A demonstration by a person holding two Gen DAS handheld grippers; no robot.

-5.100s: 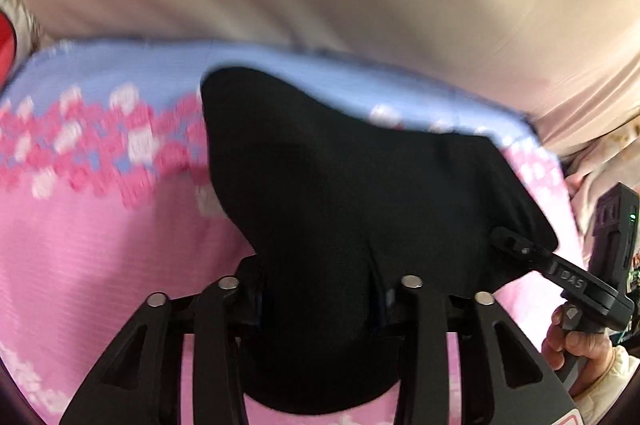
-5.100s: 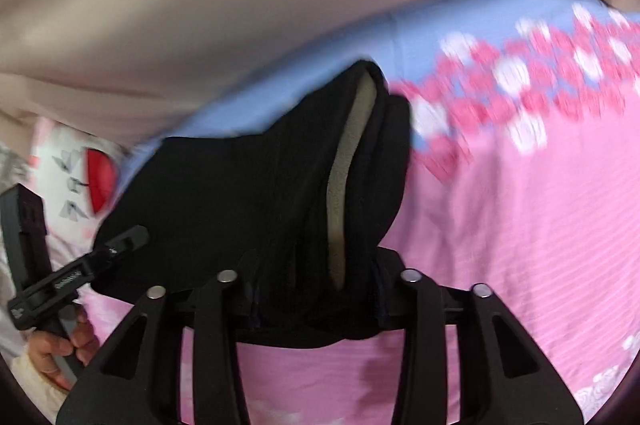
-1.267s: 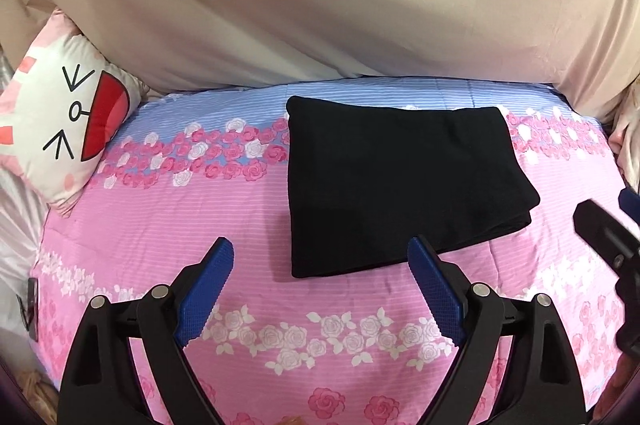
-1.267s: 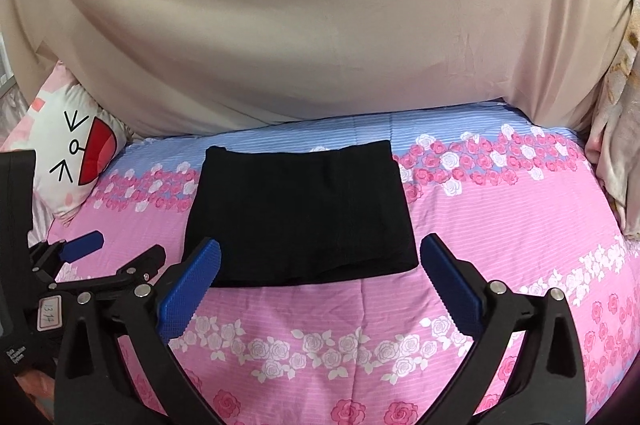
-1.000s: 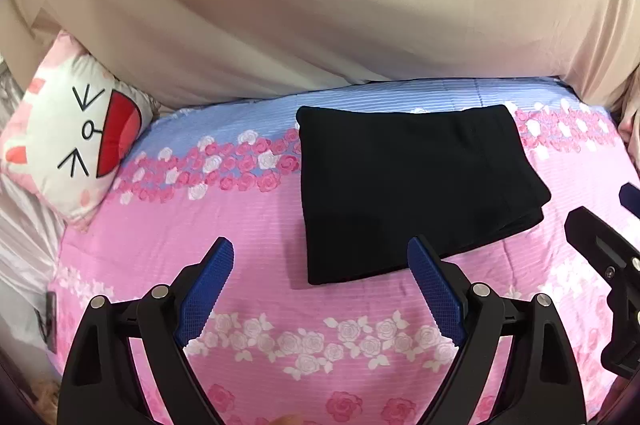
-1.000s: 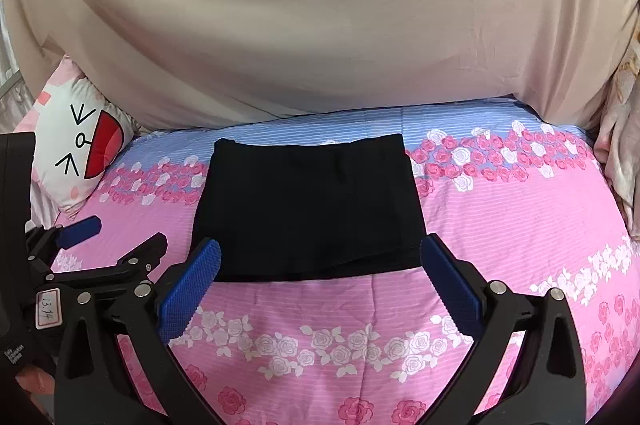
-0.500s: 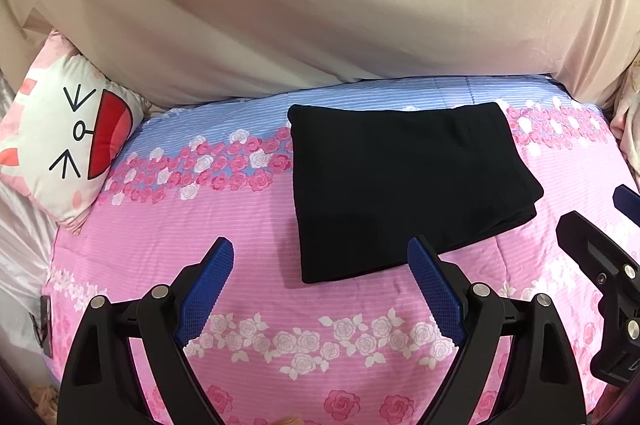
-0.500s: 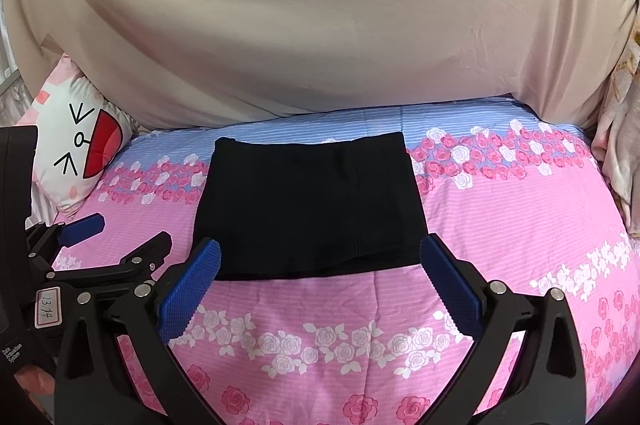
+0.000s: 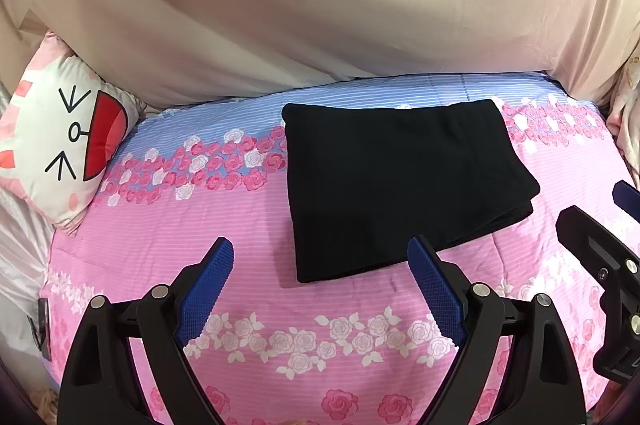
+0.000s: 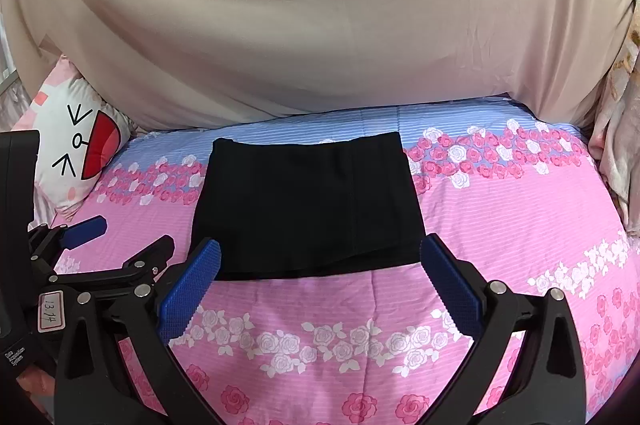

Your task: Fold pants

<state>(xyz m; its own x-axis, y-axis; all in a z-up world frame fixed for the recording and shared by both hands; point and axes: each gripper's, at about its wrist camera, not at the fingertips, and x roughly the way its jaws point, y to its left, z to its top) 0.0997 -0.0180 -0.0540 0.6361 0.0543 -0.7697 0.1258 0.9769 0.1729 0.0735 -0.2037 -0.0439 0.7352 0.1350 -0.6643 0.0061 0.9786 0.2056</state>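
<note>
The black pants (image 9: 400,181) lie folded into a flat rectangle on the pink flowered bedspread (image 9: 248,233); they also show in the right wrist view (image 10: 308,209). My left gripper (image 9: 320,253) is open and empty, held above the bed in front of the pants' near left corner. My right gripper (image 10: 320,253) is open and empty, just in front of the pants' near edge. The left gripper also shows at the left of the right wrist view (image 10: 120,241), and the right gripper at the right edge of the left wrist view (image 9: 600,233).
A white cartoon-face pillow (image 9: 60,141) lies at the bed's left end. A beige sheet (image 9: 320,5) hangs behind the bed. More bedding (image 10: 616,145) is piled at the right edge. A dark small object (image 9: 42,325) lies at the bed's left side.
Five seconds ago both grippers were shut on the black pants. Now the pants lie folded and both grippers are open and drawn back. In the last second only slight camera drift.
</note>
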